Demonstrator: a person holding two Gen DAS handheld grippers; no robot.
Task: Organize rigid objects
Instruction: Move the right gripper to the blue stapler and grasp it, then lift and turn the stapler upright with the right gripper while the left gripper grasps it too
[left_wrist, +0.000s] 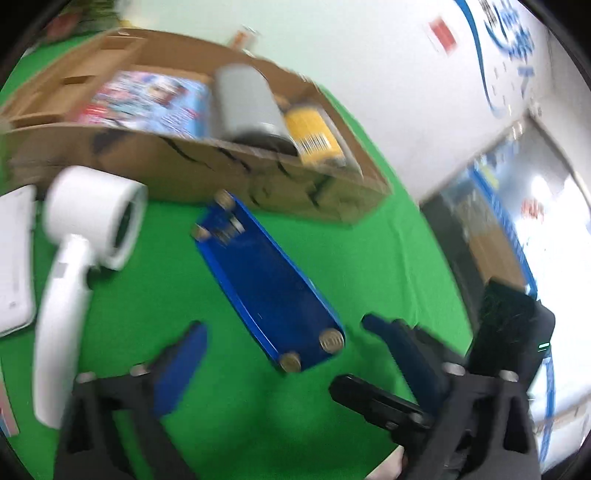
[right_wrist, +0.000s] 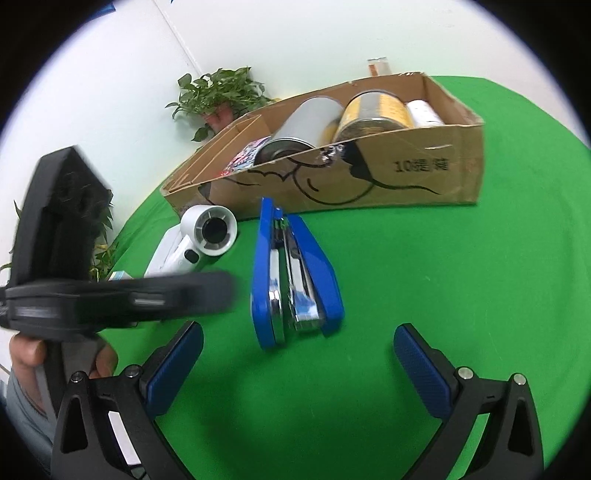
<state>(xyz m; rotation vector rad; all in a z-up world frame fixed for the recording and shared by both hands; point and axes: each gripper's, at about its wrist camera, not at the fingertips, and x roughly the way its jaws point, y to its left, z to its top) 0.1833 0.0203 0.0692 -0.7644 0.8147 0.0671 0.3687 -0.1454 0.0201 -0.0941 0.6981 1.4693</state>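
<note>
Stapler (right_wrist: 295, 280) on green cloth (right_wrist: 443, 295), ahead of both wide-apart fingers (right_wrist: 421, 365), untouched

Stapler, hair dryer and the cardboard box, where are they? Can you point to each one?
stapler (right_wrist: 295, 280): right wrist view, on its shiny metal middle.
hair dryer (right_wrist: 212, 230): right wrist view, on the round front opening.
box (right_wrist: 406, 177): right wrist view, on its front cardboard wall.

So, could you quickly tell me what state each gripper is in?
Left gripper: open, holding nothing.
Right gripper: open, holding nothing.
</note>
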